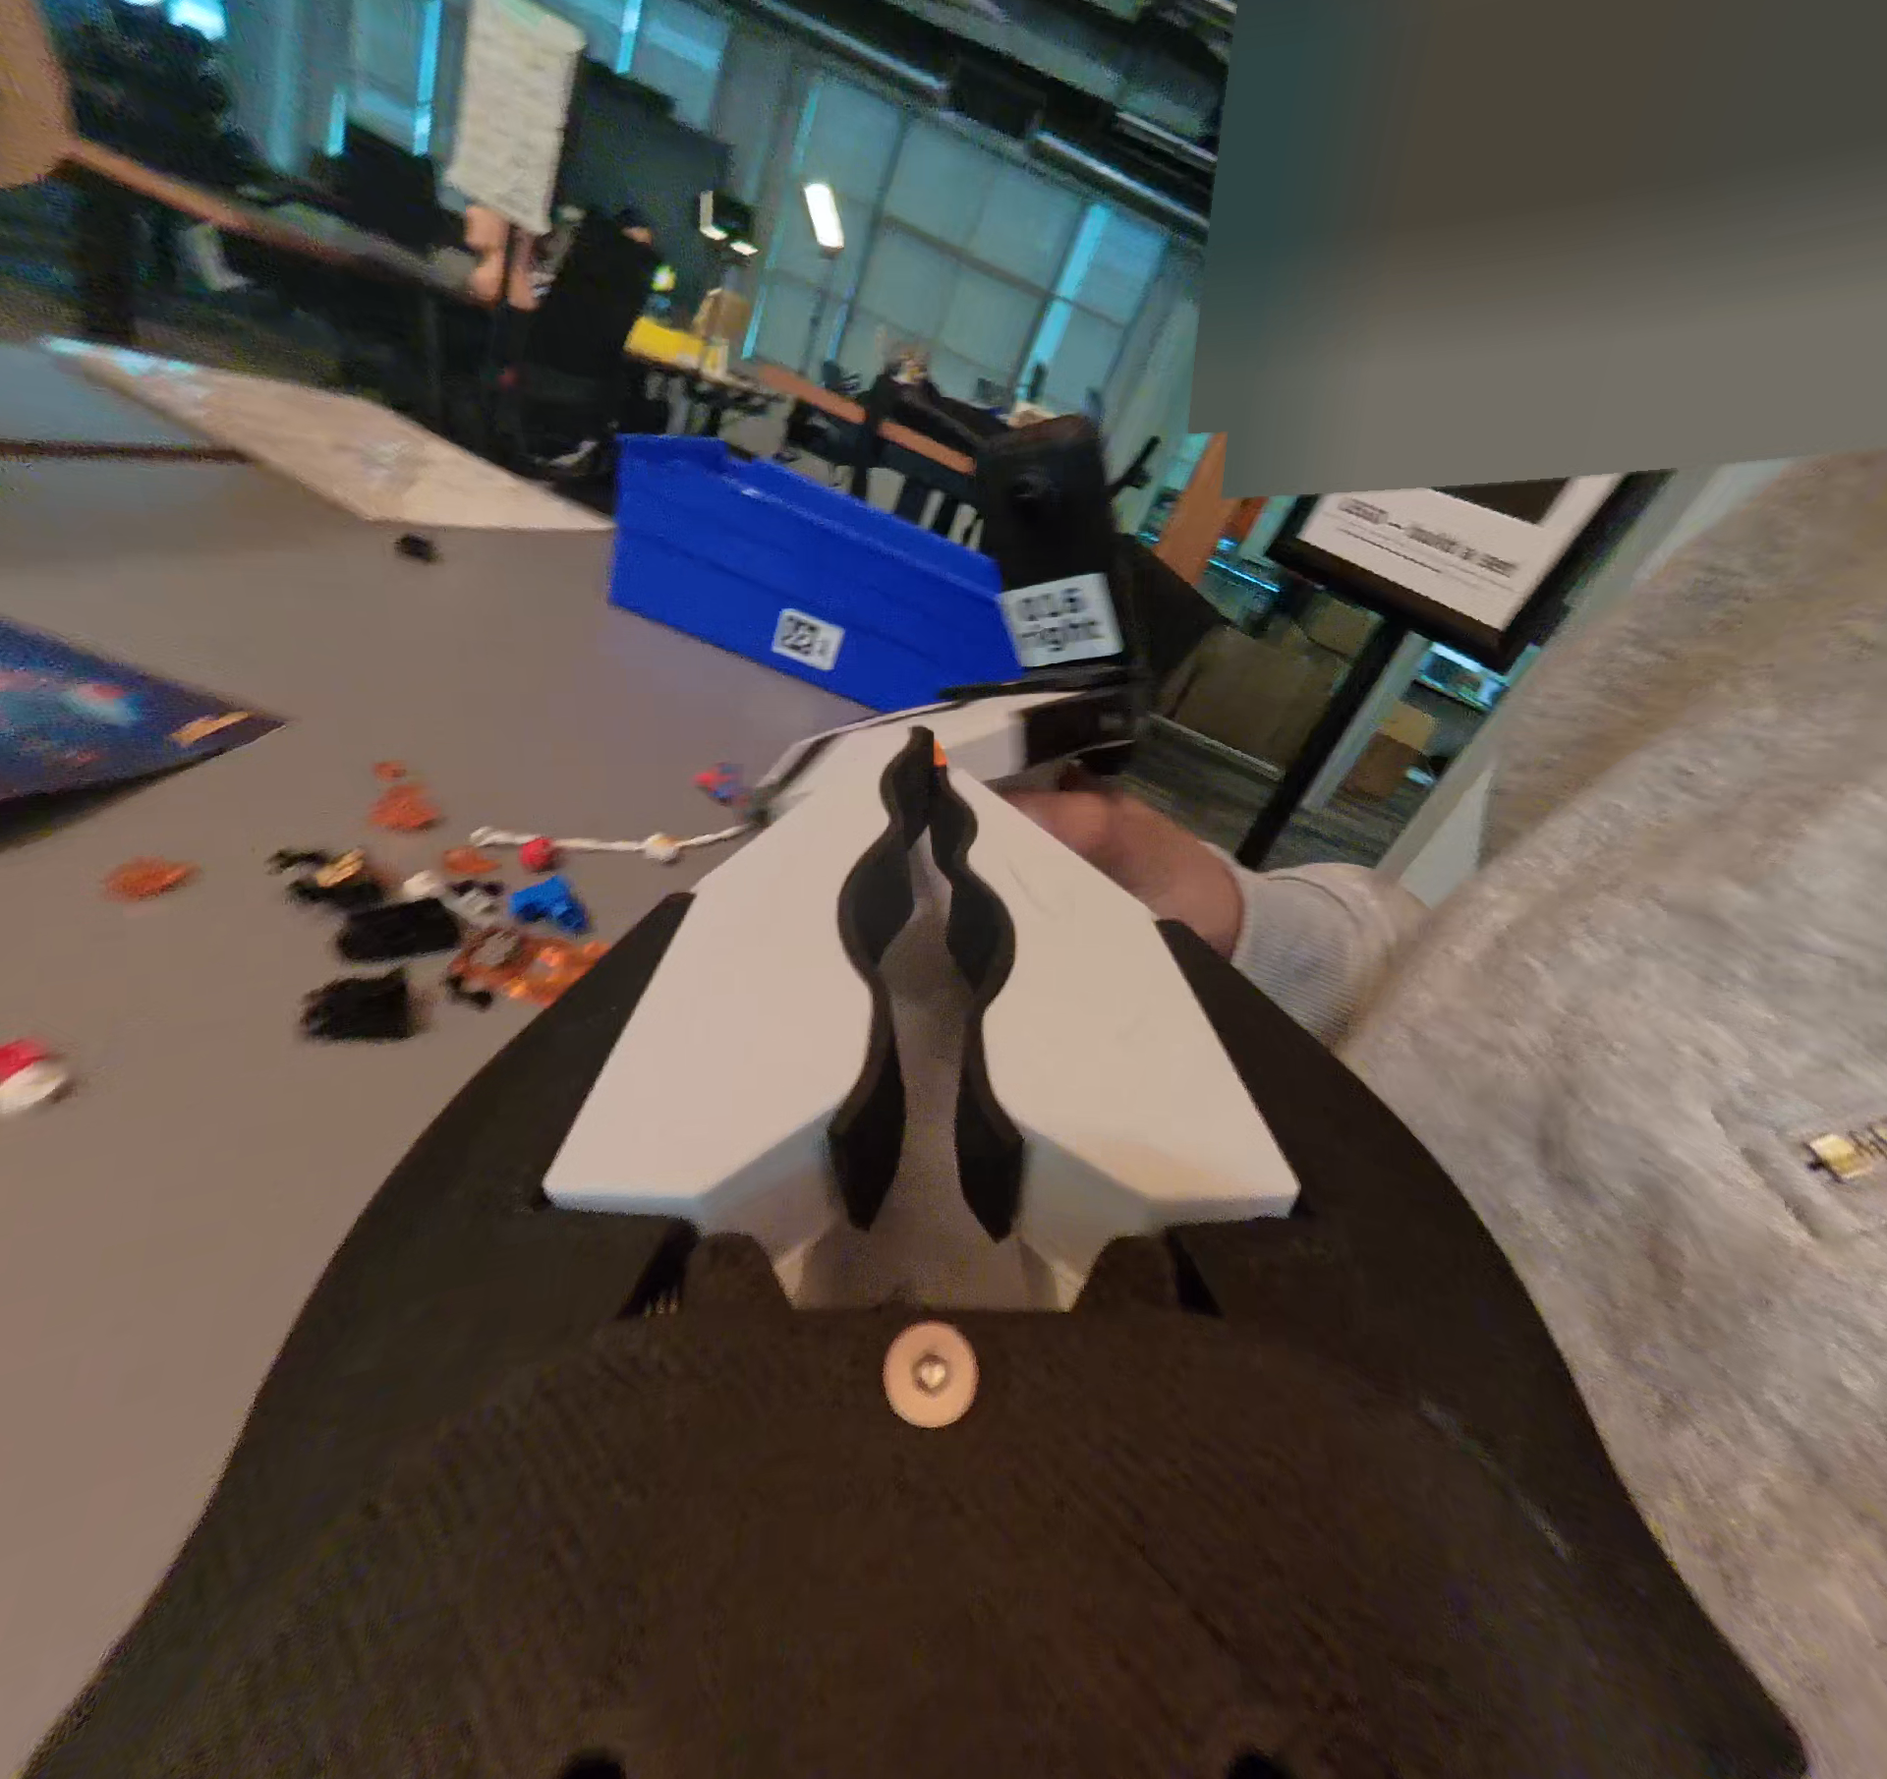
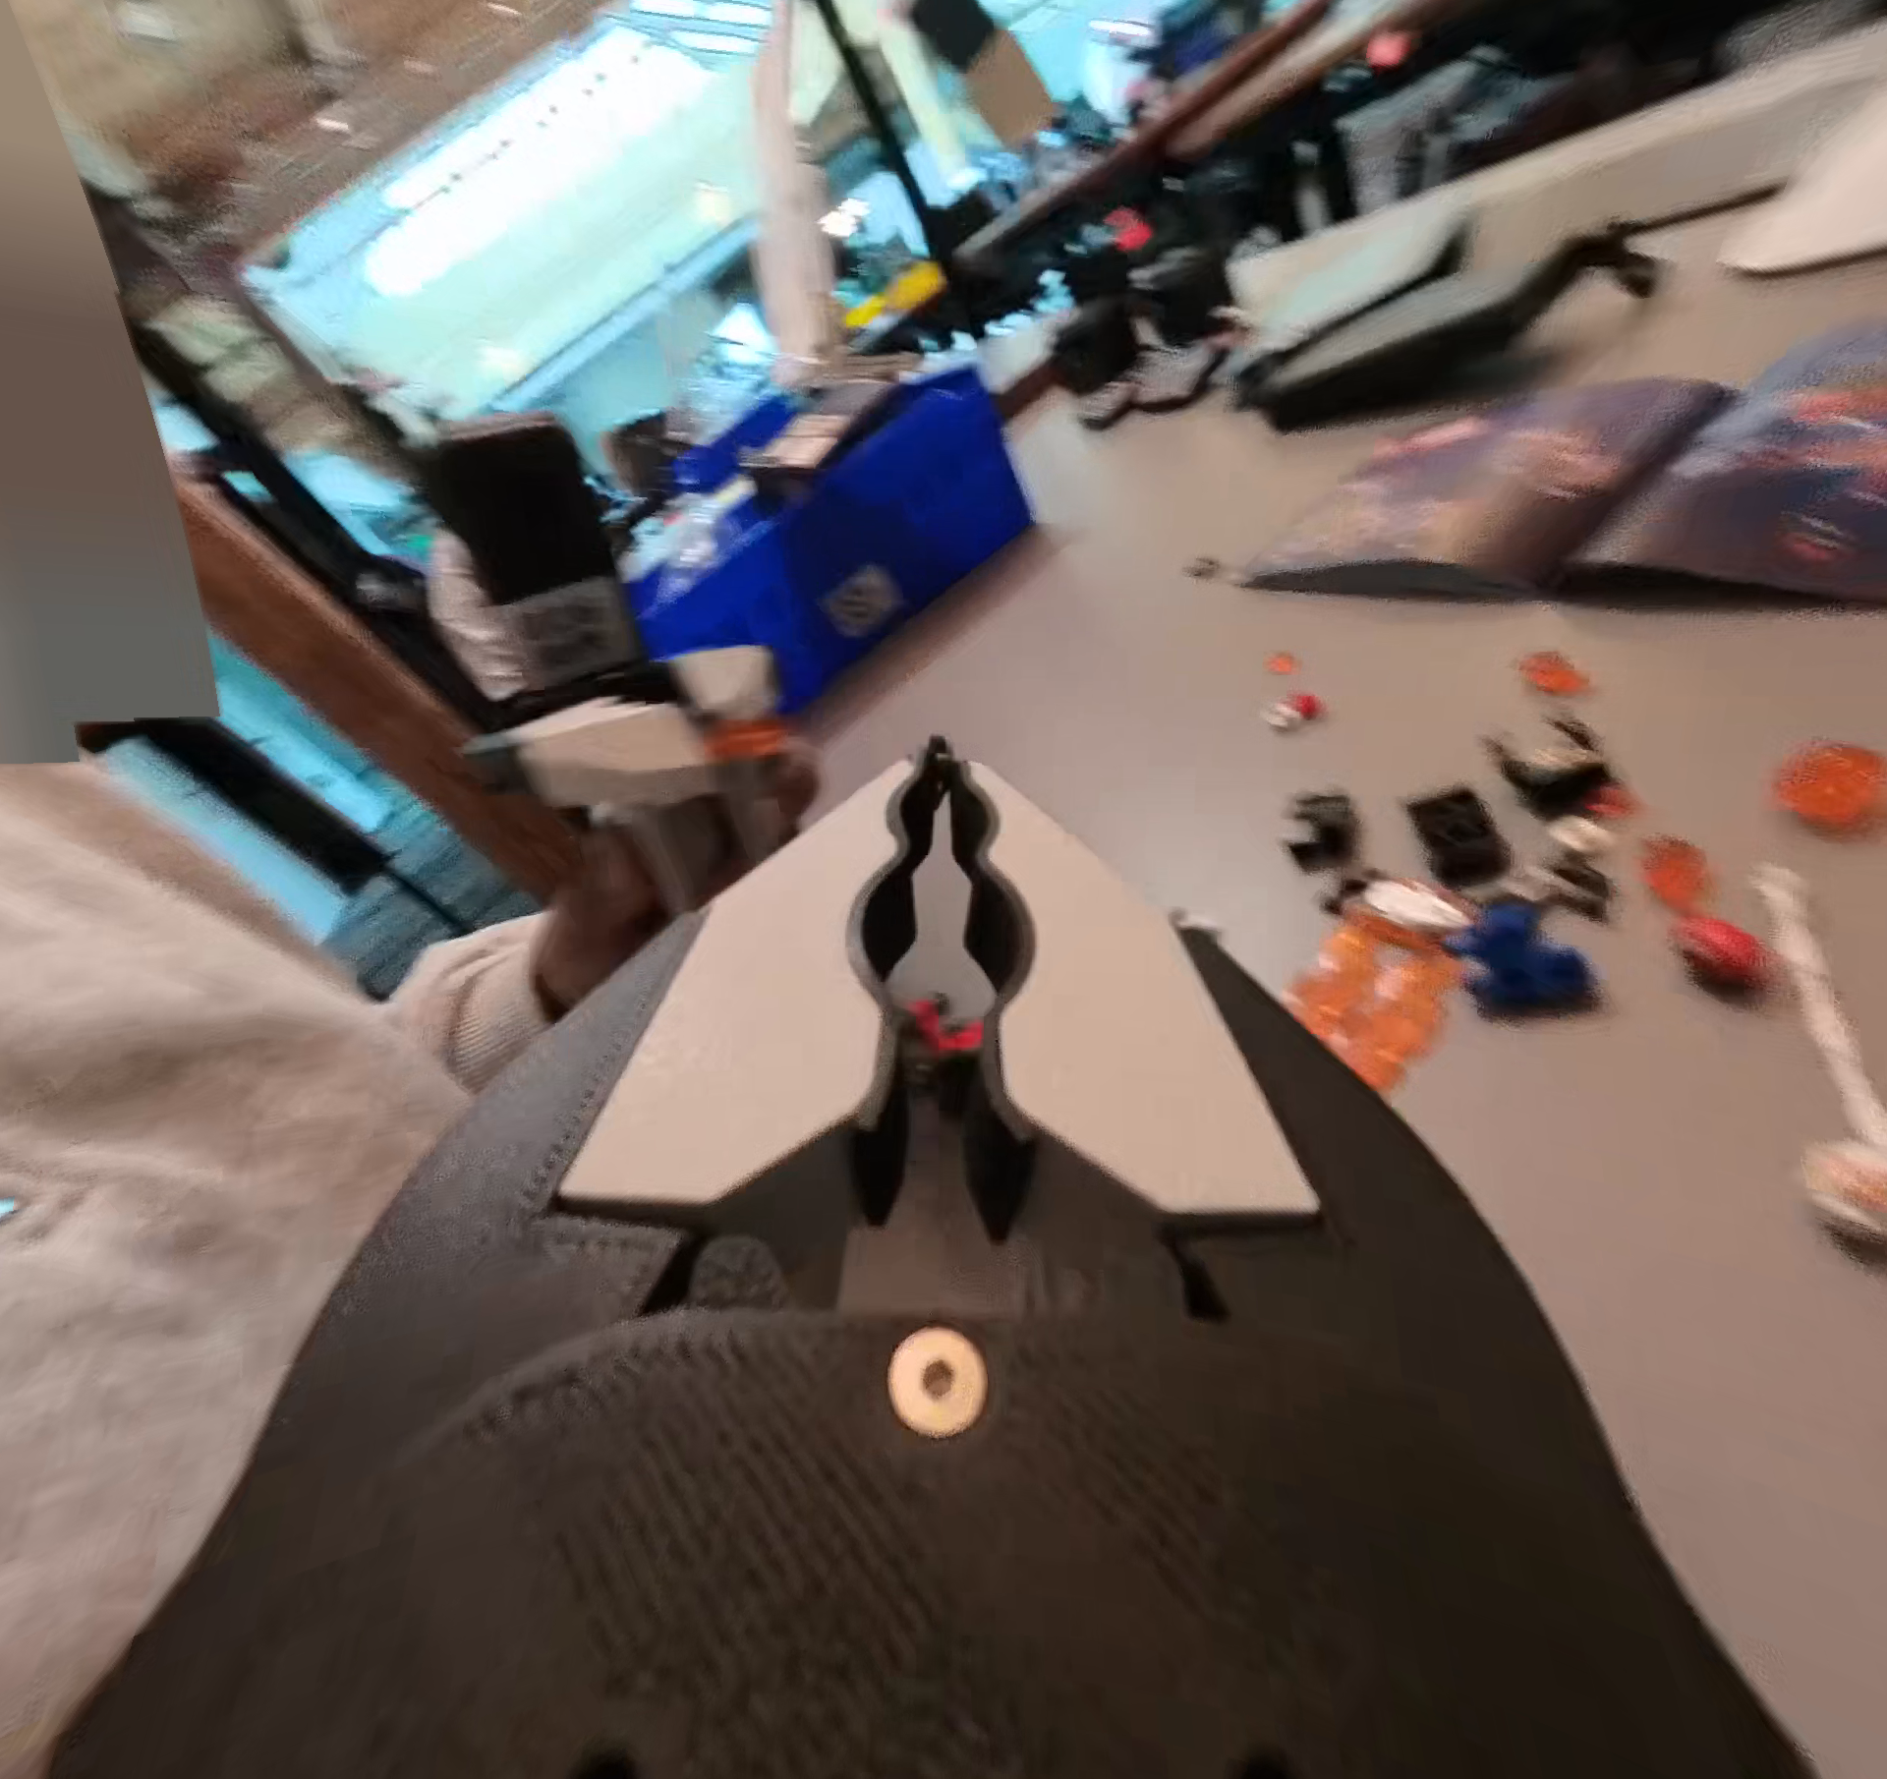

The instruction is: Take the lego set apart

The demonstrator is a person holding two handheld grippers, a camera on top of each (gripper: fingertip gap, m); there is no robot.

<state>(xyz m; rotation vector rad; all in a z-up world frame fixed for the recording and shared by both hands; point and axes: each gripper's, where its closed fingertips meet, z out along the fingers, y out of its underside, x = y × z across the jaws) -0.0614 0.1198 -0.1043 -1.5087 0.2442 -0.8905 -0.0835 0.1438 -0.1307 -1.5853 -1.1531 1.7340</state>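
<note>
My left gripper [image 1: 924, 760] is shut on a small orange lego piece [image 1: 938, 756] at its tips and is held above the grey table [image 1: 490, 668]. It also shows in the right wrist view [image 2: 730, 719], still pinching the orange piece [image 2: 747, 737]. My right gripper [image 2: 934, 770] is shut, close beside the left one. A small red piece [image 2: 934, 1025] shows through the gap between its fingers; I cannot tell if it is held. Several loose black, orange and blue pieces [image 1: 408, 923] lie scattered on the table [image 2: 1450, 831].
A blue bin [image 1: 776, 556] stands at the back of the table [image 2: 878, 525]. An open booklet [image 2: 1634, 505] lies beyond the pieces. A white cord with a red ball [image 1: 602, 844] lies by the pile. A person's grey sleeve [image 1: 1634, 1015] is close by. About 4 cm separates my left fingertips from my right.
</note>
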